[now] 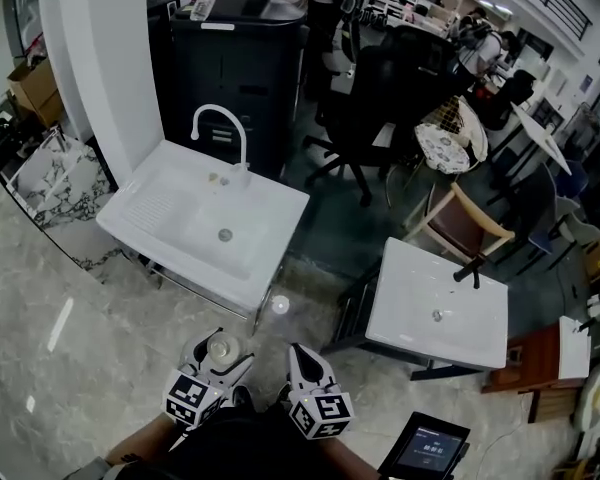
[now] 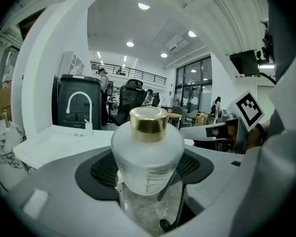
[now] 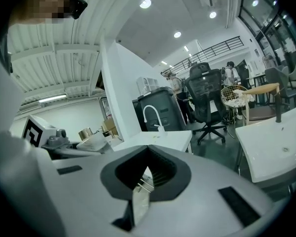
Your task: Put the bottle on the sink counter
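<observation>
1. The target is the white sink [image 1: 280, 208] with the curved faucet [image 1: 220, 128]. Don't mix it up with the other sink off to its right.
2. Its flat ribbed counter [image 1: 158, 208], left of the basin, looks like the safest landing spot.
3. The left gripper [image 1: 218, 356] is well short of the sink's near edge, jaws clamped on the bottle. The right gripper [image 1: 305, 366] is just beside it, jaws pinched to a slit with nothing in them.
4. The bottle [image 2: 147, 154] is frosted and upright. I'd carry it level, lower it till the base touches, then let go.
5. The gold cap [image 2: 148, 121] probably makes it tippy, so no tilting.
</observation>
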{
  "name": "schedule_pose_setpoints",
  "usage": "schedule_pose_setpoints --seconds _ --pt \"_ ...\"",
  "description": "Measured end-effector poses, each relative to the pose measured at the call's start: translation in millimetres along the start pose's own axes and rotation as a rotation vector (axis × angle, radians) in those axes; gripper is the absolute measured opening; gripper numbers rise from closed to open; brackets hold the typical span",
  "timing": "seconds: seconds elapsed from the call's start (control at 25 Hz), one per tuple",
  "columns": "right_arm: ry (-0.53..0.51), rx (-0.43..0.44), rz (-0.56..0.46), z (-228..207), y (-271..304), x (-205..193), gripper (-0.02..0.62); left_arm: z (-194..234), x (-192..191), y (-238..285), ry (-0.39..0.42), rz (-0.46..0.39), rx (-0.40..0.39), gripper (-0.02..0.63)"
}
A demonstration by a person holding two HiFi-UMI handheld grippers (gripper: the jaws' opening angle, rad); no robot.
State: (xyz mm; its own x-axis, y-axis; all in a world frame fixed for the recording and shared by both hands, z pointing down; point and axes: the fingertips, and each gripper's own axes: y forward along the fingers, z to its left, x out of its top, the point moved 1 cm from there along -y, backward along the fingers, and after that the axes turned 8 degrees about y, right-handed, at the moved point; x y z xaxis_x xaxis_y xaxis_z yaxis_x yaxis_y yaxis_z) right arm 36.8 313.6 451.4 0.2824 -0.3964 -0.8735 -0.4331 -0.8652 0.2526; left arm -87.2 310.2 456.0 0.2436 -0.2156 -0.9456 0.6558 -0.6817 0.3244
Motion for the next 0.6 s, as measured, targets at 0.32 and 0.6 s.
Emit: schedule_pose_setpoints --seconds 0.32,0.6 --pt "0.029 -0.015 0.014 -13 22 -2 -0.005 11 -4 21 -0.034 0.028 -0.035 0.336" --pt "0.042 0.017 0.016 -36 53 12 -0.005 29 7 55 -0.008 0.018 -0.011 0.336"
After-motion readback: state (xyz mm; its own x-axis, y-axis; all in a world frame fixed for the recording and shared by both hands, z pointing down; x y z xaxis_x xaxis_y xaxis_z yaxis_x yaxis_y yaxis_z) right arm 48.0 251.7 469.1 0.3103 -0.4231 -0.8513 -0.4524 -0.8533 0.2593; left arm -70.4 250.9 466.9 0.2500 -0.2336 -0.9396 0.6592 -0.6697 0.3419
